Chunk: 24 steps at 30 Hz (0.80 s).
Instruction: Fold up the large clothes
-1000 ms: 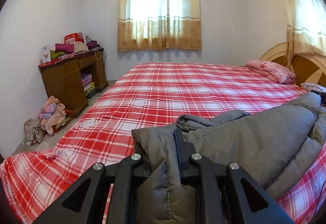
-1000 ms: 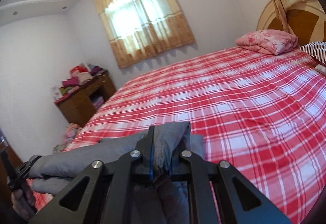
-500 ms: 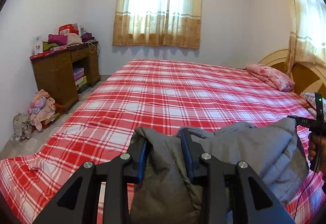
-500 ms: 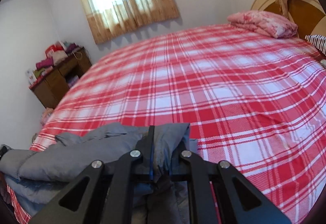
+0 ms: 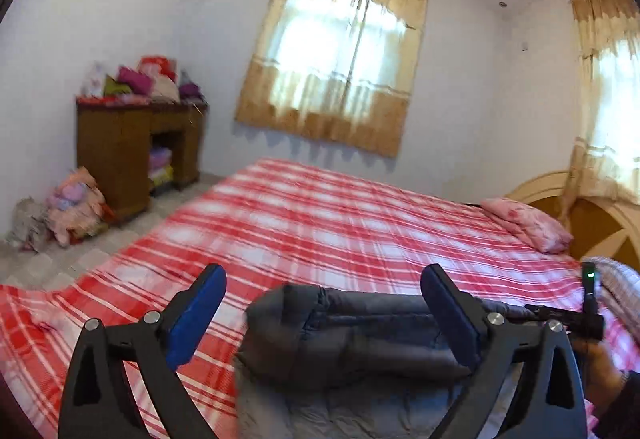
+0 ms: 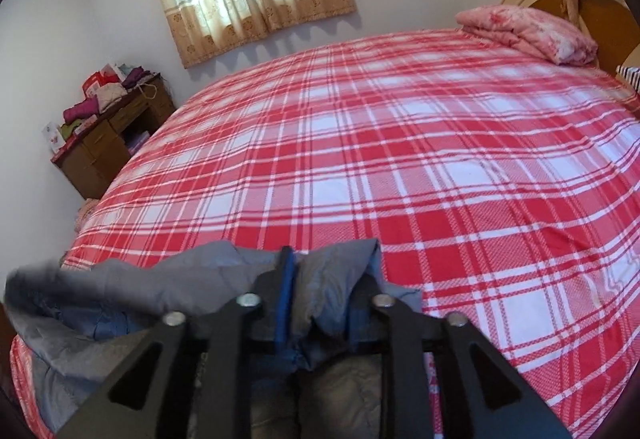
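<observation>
Grey padded jacket (image 5: 352, 343) bunched at near edge of bed (image 5: 340, 223), on red plaid sheet. Right gripper (image 6: 320, 303) clamped on jacket fold (image 6: 332, 279). Left gripper (image 5: 324, 311) spread wide above jacket, holding nothing. Pink pillow (image 6: 528, 31) at headboard. Wooden table (image 5: 132, 155) by wall, piled with clothes.

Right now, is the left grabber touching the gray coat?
Apart. In the left wrist view the left gripper is wide open, and the gray coat lies on the bed between its blue pads with bedsheet showing beside each pad.
</observation>
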Available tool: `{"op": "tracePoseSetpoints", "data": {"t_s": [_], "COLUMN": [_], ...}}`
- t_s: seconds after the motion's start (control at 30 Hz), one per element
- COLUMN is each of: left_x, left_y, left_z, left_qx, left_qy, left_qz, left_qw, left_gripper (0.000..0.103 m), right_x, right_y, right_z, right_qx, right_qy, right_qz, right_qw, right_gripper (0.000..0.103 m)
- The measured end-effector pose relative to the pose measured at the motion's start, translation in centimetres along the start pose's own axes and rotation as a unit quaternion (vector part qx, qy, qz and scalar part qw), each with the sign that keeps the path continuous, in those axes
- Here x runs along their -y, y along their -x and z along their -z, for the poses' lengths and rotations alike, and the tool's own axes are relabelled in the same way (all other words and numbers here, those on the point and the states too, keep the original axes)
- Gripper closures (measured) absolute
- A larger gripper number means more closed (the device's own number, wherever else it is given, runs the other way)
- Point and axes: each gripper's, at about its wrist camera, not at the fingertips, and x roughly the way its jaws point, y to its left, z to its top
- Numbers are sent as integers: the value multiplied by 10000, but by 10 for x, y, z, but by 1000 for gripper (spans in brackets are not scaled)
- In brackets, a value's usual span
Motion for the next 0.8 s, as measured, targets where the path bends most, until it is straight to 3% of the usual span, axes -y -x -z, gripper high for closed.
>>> {"op": "tracePoseSetpoints", "data": {"t_s": [0.03, 0.1, 0.13, 0.2, 0.27, 0.37, 0.5, 0.57, 0.67, 0.8], "left_x": [5, 16, 22, 36, 56, 80, 100, 104, 96, 74], "left_y": [2, 6, 9, 9, 3, -22, -56, -78, -110, -146], "left_z": [-1, 1, 3, 7, 14, 27, 42, 52, 67, 85], "left_qx": [48, 147, 181, 195, 140, -160, -577, -687, -896, -1454], "left_qy": [-90, -258, -343, -513, -808, -1271, -1467, -1575, -1537, -980], "left_qz": [-122, -177, -157, -89, -271, -534, -536, -689, -1043, -1144], "left_qw": [9999, 9994, 9991, 9985, 9963, 9903, 9860, 9827, 9785, 9778], "left_gripper": [5, 5, 5, 5, 5, 5, 5, 5, 5, 5], "right_x": [0, -2, -2, -7, -23, -63, -126, -141, -144, -119], "right_y": [3, 17, 23, 35, 46, 41, 11, -4, -33, -66], "right_z": [-1, -5, -6, -9, -7, 1, 20, 26, 32, 44], "right_qx": [94, 466, 590, 739, 817, 588, 50, -45, -119, -331], "right_qy": [-31, -100, -150, -191, -68, 449, 1330, 1568, 1632, 1321], "right_qz": [34, 298, 306, 316, 180, -101, -400, -431, -244, -26], "right_qw": [9999, 9984, 9977, 9966, 9965, 9972, 9903, 9867, 9862, 9907], "right_gripper": [46, 28, 23, 23, 23, 25, 47, 48, 48, 48]}}
